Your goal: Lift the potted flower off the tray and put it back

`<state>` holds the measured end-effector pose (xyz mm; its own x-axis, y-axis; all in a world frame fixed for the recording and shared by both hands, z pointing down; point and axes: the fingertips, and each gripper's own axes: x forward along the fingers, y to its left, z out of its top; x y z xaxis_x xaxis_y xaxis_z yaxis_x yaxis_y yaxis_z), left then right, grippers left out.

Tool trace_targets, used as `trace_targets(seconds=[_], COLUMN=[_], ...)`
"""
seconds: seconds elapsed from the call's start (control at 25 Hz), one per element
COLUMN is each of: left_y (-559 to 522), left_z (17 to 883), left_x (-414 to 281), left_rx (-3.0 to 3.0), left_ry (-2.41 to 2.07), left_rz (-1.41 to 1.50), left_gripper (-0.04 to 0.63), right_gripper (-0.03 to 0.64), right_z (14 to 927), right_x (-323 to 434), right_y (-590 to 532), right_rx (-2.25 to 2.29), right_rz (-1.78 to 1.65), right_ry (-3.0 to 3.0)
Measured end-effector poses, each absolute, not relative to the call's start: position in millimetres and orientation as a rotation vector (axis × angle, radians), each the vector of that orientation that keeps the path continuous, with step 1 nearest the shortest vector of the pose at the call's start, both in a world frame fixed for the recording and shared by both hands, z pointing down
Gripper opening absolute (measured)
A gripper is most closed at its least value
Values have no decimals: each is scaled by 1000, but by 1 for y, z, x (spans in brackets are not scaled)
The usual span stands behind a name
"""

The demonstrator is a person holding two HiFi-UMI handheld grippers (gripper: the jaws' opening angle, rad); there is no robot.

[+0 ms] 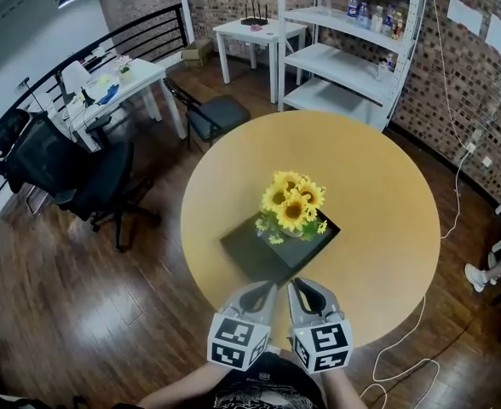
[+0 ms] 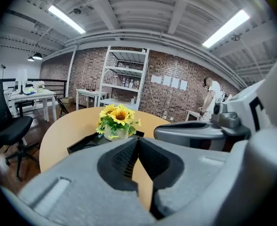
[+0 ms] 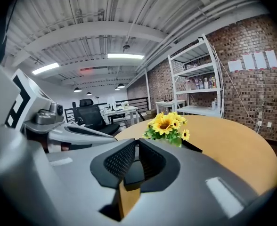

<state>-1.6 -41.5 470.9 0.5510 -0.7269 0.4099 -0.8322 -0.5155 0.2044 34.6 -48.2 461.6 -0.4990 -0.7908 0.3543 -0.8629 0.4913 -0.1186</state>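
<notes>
A: Jaws first. The left gripper (image 2: pixel 137 140) has its jaws pressed together with nothing in them. The right gripper (image 3: pixel 136 143) is the same, closed and empty.

B: And the flower?

A: The flower (image 1: pixel 293 204) stands upright in its pot (image 2: pixel 116 133) on the tray (image 1: pixel 263 261), toward the tray's far side, in the middle of the round table (image 1: pixel 387 194). Both grippers hang side by side over the table's near edge, just short of the tray's near corner and apart from the pot.

B: Which way from the jaws?

A: Ahead and a little below. In the left gripper view it sits slightly left of the jaw line, and in the right gripper view slightly right. Neither hand is clearly nearer, though in the head view the right one lines up a touch better.

B: Long axis?

A: Vertical, so I'd judge a grip from the side, on the pot under the leaves. The jaws would have to open first. The pot is mostly buried under blooms, so its width is hard to judge.

B: Anything in the way?

A: The table carries only tray and flower. Just the tray's rim lies between jaws and pot. A chair (image 1: pixel 221 113), a shelf (image 1: pixel 340 65) and a person (image 2: pixel 213 92) stand well off.
</notes>
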Motion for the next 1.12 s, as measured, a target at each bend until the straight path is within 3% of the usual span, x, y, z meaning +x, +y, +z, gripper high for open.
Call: trace_targets(seconds=[0.44,1.12], left_y=[-84,-164], left_z=[465,466], left_x=[8,-10], left_rx=[2424,2447], left_ry=[-1306,-1261], left_rz=[399,416], left_gripper=[4,5], right_gripper=[103,341], right_z=[467,529], right_x=[62,72], right_y=[-111,-205], right_rx=[1376,1214], right_rz=[337,275], right_ry=[-2474,-2369])
